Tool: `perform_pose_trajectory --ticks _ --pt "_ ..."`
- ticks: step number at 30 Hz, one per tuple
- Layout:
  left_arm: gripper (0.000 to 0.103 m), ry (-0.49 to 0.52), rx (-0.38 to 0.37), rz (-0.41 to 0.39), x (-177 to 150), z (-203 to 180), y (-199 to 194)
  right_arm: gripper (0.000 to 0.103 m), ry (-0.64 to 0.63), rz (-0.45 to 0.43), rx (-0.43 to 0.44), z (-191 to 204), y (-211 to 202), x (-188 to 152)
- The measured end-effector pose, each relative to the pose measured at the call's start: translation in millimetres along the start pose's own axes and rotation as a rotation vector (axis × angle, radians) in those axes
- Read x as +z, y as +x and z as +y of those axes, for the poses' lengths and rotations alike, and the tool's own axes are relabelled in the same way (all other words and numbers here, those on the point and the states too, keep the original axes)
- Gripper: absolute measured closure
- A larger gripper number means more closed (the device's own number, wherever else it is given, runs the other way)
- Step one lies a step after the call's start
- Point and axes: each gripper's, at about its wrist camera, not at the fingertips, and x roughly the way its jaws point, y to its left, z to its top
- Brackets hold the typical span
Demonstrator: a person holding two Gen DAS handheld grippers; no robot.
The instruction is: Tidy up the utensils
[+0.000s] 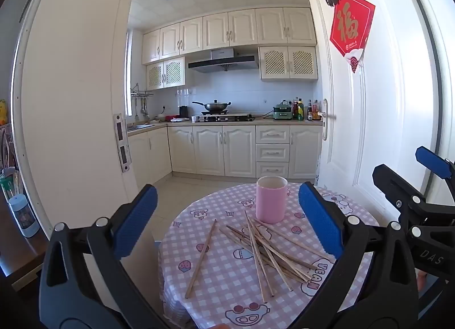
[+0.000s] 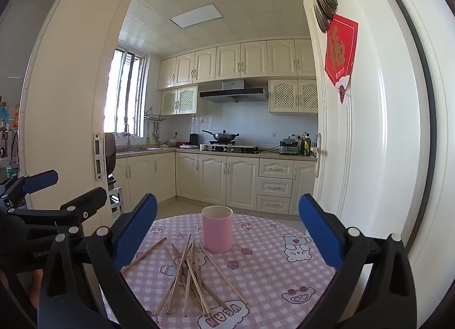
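The left tongs (image 1: 227, 221) stand wide apart above the round desk (image 1: 221, 272), holding nothing. A pink cup (image 1: 270, 199) stands upright at 12 o'clock on the checked cloth. Just below it lies a crossed heap of chopsticks (image 1: 270, 252), with one chopstick (image 1: 200, 258) apart at 9 o'clock. The right tongs (image 1: 403, 178) show at 3 o'clock.

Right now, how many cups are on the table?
1: the pink cup stands upright on the far side of the table, just beyond the pile of chopsticks.
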Motion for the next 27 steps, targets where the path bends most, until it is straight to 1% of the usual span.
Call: perform_pose_trajectory --ticks 10,14,27 --pt "0.006 0.001 0.001 0.002 -1 -2 3 0.007 0.005 -0.011 -0.002 0 -1 -2" --pt "0.006 0.0 0.001 0.003 -1 1 4 0.007 0.008 -0.004 0.0 1 4 -7" --pt "0.006 0.0 0.006 0.0 -2 3 4 0.007 0.016 0.003 -0.003 3 9 -7"
